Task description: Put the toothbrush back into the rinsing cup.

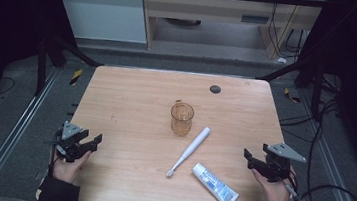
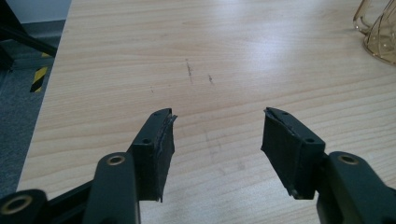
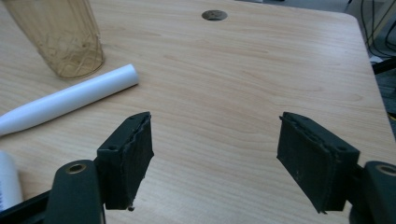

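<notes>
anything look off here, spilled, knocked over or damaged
Nothing stands out. The amber cup stands upright with nothing spilled round it, the white toothbrush and the toothpaste tube lie flat on the table, apart from each other. The left hand-held gripper and right hand-held gripper are open and hold nothing.

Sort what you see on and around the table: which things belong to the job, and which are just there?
Job:
cup
toothbrush
toothpaste
left claw, open
right claw, open

Just there:
table
its round hole cap
floor cables
</notes>
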A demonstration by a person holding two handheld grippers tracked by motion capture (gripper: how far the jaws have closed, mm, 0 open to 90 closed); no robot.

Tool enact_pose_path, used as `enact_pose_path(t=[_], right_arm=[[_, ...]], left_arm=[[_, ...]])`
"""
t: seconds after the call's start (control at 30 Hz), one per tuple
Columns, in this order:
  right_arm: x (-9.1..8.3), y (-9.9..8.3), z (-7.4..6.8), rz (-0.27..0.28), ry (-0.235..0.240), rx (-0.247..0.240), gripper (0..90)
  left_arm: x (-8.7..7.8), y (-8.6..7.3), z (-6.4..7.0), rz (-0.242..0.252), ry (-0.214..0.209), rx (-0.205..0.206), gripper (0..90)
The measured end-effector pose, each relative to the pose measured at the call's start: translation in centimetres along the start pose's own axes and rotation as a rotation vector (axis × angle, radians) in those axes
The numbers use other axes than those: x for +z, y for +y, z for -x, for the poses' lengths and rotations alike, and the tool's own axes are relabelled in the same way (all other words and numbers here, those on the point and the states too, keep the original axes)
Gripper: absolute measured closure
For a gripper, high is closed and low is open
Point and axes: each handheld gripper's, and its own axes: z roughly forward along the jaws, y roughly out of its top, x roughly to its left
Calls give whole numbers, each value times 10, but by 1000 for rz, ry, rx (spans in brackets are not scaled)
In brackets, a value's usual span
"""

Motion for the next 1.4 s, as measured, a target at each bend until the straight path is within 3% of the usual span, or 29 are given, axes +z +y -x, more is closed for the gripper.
enact_pose_path(t=[0.53,0.9,1.2,1.4], right_arm=[[-9,2,-31,-34,114,-57,331],[-1,6,-37,-38,147,-83,366],[11,11,-52,-59,206,-118,503],[20,19,-54,-48,226,-99,611]], left_arm=[[2,-2,7,-34,-24,14,507],[3,-1,10,-47,-29,30,558],[4,-1,16,-66,-55,40,683],[4,-1,22,-74,-70,61,763]])
